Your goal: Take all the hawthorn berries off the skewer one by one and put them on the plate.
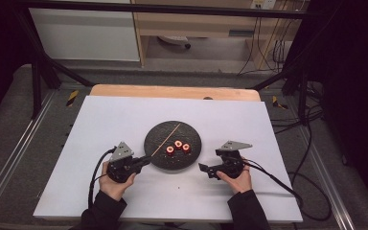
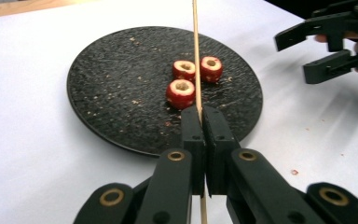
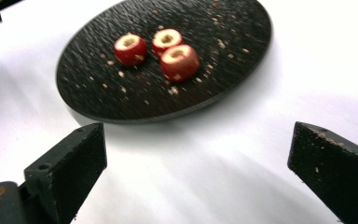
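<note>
Near the middle of the white table top [image 1: 124,201], in the high view, a black round plate [image 1: 160,160] carries three cored red fruit pieces [image 1: 178,146] close together toward its right side, and a thin wooden skewer [image 1: 165,137] runs slantwise over the plate. At the plate's left edge the left gripper [image 1: 143,161] pinches the skewer's near end; off the plate's right edge the right gripper [image 1: 204,167] has its jaws spread and empty. From the left gripper view, the left gripper [image 2: 201,122] has its jaws pressed together on the skewer [image 2: 196,51], which passes between the fruit pieces [image 2: 182,92] above the plate [image 2: 107,84]. From the right gripper view, the right gripper [image 3: 198,154] jaws stand wide apart above bare table, short of the crumb-strewn plate [image 3: 93,88] and fruit pieces [image 3: 179,60].
</note>
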### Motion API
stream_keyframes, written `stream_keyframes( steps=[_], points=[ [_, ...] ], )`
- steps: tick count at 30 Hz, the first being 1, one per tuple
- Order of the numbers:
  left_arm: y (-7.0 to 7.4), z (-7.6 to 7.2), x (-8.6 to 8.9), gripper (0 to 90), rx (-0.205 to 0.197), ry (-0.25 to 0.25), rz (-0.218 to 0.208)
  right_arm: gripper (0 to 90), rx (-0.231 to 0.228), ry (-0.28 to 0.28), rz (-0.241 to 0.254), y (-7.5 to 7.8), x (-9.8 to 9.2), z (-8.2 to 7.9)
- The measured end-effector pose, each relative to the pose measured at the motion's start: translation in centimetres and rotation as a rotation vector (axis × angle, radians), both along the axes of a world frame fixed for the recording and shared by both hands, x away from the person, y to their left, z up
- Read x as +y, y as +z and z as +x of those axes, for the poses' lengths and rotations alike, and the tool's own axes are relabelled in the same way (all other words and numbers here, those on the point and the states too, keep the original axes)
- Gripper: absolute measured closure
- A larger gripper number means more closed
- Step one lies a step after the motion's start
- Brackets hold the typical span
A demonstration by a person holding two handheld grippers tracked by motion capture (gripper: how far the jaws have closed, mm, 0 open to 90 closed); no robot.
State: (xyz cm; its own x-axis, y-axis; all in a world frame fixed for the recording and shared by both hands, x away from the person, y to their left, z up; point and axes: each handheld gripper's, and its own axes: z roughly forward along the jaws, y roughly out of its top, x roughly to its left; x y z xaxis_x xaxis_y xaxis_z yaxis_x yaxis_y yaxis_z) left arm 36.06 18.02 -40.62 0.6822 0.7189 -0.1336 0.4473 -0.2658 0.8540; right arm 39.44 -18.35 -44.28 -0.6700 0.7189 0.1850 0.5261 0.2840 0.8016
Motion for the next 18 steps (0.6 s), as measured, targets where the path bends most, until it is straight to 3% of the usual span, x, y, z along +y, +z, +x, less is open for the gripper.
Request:
stream_keyframes(
  steps=[9,18],
  points=[
    [0.2,1.7,-0.5,87.8,0.028,0.026,0.034,2.4,-0.004,-0.005,-0.049,-0.5,-2.1,-0.9],
    [0.0,3.4,-1.9,87.8,0.050,0.044,0.077,1.5,-0.009,0.002,-0.037,-0.6,-2.7,-1.3]
  ],
)
